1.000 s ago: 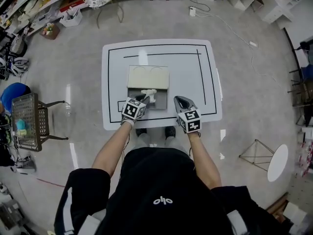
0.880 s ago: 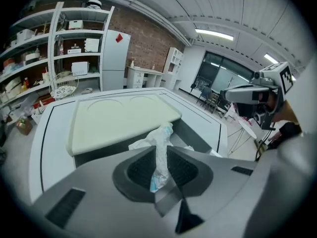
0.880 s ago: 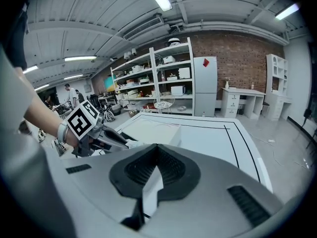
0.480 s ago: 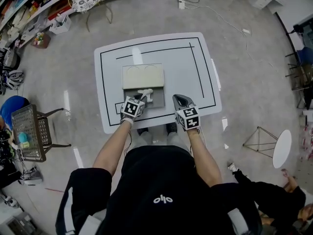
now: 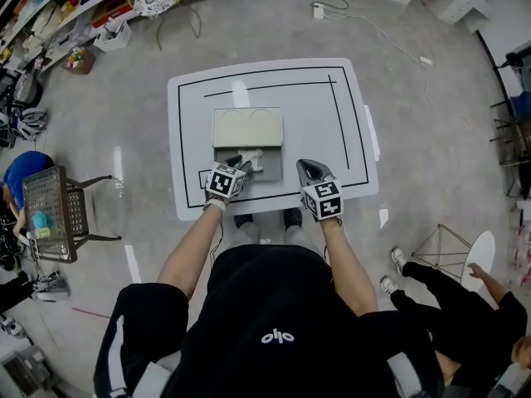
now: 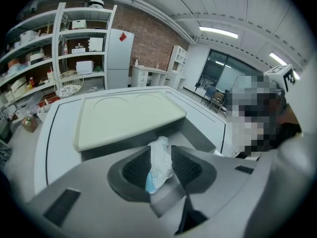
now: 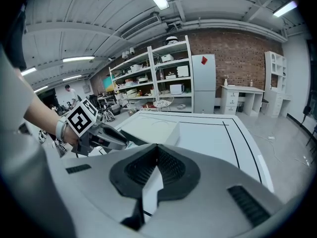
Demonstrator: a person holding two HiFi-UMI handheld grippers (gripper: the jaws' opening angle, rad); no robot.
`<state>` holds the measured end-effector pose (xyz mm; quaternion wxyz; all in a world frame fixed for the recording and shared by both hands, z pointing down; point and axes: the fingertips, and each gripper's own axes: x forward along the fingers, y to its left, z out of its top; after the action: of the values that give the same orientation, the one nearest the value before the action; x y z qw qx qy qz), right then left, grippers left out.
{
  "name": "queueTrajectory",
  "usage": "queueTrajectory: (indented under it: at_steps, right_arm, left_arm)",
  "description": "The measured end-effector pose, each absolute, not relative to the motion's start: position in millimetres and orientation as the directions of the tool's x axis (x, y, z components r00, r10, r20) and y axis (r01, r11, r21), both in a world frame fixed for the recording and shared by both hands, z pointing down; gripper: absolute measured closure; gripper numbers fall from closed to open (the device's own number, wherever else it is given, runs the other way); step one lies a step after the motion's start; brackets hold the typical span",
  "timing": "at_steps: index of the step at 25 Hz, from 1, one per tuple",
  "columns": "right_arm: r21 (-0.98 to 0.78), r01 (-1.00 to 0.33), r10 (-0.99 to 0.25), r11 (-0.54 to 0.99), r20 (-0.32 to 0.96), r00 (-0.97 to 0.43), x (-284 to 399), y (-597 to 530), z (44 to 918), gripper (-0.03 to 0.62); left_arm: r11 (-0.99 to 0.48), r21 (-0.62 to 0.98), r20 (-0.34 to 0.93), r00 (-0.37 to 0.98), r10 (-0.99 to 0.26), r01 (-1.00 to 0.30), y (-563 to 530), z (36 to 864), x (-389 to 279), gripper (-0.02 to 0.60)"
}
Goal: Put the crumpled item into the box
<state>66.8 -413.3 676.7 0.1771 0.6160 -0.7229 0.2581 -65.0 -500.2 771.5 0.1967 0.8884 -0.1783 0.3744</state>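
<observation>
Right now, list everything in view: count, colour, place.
table: one, white with black lines, middle of the floor
box: one, grey, open, on the table's near side
lid: one, cream, at the box's far edge
crumpled item: one, white with some blue, between the left jaws above the box
wire basket: one, dark, on a stand left of the table
shelves: white, along the wall beyond the table
bystander: one, dark clothes, floor at lower right
left gripper: one, grey, over the box, jaws have just been opening
right gripper: one, grey, shut, empty, right of the box
</observation>
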Motion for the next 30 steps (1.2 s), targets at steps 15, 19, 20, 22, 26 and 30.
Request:
queueTrajectory:
  at_steps: [15, 19, 20, 22, 26, 30]
  right_arm:
    - [-0.131, -0.940, -0.815, 0.314, 0.471, -0.338, 50.4, -448.1, 625.6, 0.585]
    - [-0.123, -0.918, -0.807, 0.377, 0.442, -0.391, 44.5, -450.5, 614.9, 0.585]
    - [-0.121, -0.911, -0.804, 0.393, 0.436, -0.405, 43.0, -450.4, 611.6, 0.585]
    - [-0.116, -0.895, -0.794, 0.431, 0.422, -0.437, 39.8, -449.7, 605.0, 0.585]
    - [-0.104, -0.862, -0.775, 0.496, 0.396, -0.493, 34.4, -443.0, 591.8, 0.585]
    - [-0.095, -0.835, -0.760, 0.542, 0.369, -0.535, 33.8, -434.8, 580.2, 0.585]
  left_arm:
    - [-0.767, 0.151, 0.499, 0.718, -0.485, -0.623, -507.8, 642.5, -94.8, 0.562]
    - [-0.739, 0.116, 0.448, 0.699, -0.557, -0.664, -498.6, 620.7, -101.4, 0.574]
    - [-0.729, 0.109, 0.437, 0.691, -0.576, -0.676, -495.6, 615.8, -104.1, 0.574]
    - [-0.700, 0.104, 0.413, 0.671, -0.616, -0.707, -489.3, 607.0, -111.4, 0.574]
    - [-0.638, 0.098, 0.360, 0.624, -0.693, -0.764, -473.9, 586.3, -127.2, 0.574]
    - [-0.589, 0.080, 0.317, 0.581, -0.750, -0.804, -456.0, 568.0, -137.3, 0.574]
